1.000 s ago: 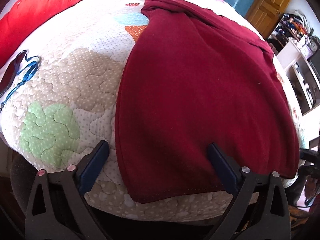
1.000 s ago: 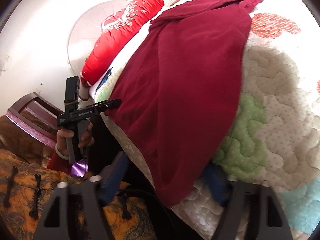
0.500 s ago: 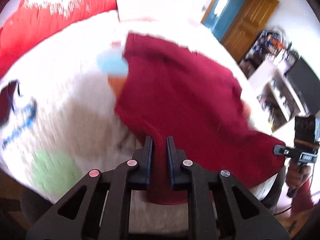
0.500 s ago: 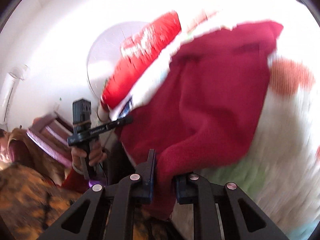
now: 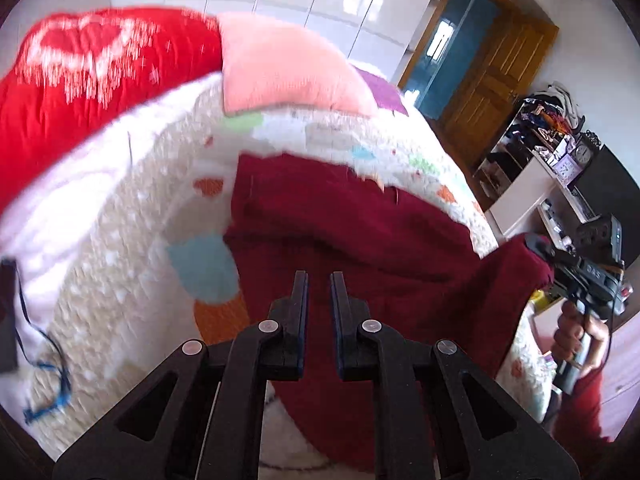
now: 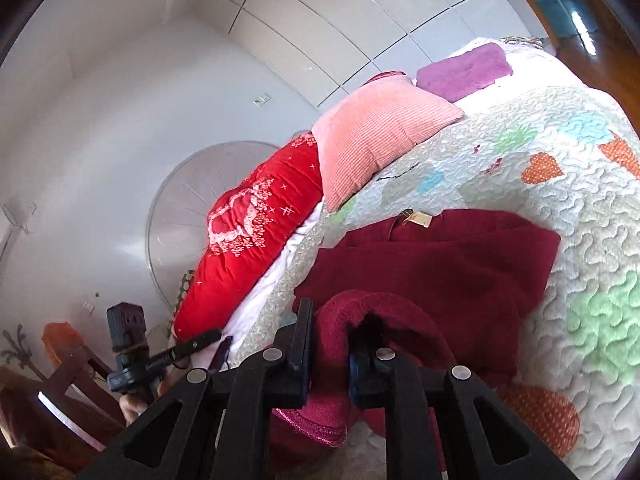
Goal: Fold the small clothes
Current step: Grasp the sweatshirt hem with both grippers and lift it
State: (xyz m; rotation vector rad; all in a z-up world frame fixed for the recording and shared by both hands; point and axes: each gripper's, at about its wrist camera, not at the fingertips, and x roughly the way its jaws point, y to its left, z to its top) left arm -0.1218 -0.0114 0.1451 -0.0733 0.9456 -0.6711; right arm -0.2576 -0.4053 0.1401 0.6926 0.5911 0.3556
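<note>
A dark red fleece garment (image 5: pixel 360 240) lies on a patchwork quilt (image 5: pixel 120 240) on the bed. My left gripper (image 5: pixel 319 280) is shut on its near hem and holds it lifted above the quilt. My right gripper (image 6: pixel 328 316) is shut on the other hem corner, with the cloth bunched over its fingers. The right gripper also shows in the left wrist view (image 5: pixel 544 252) at the right, holding its corner up. The left gripper shows in the right wrist view (image 6: pixel 200 340) at the lower left. The garment's far part (image 6: pixel 460 256) lies flat, with a label near its collar.
A red embroidered pillow (image 5: pixel 80 92), a pink pillow (image 5: pixel 288 72) and a purple cloth (image 6: pixel 464 68) lie at the head of the bed. A wooden door (image 5: pixel 496 92) and cluttered shelves (image 5: pixel 540 140) stand at the right. A wooden chair (image 6: pixel 68 392) stands beside the bed.
Both grippers went from open at the near hem to shut on it. They have lifted the hem and carried it toward the head of the bed, doubling the garment over.
</note>
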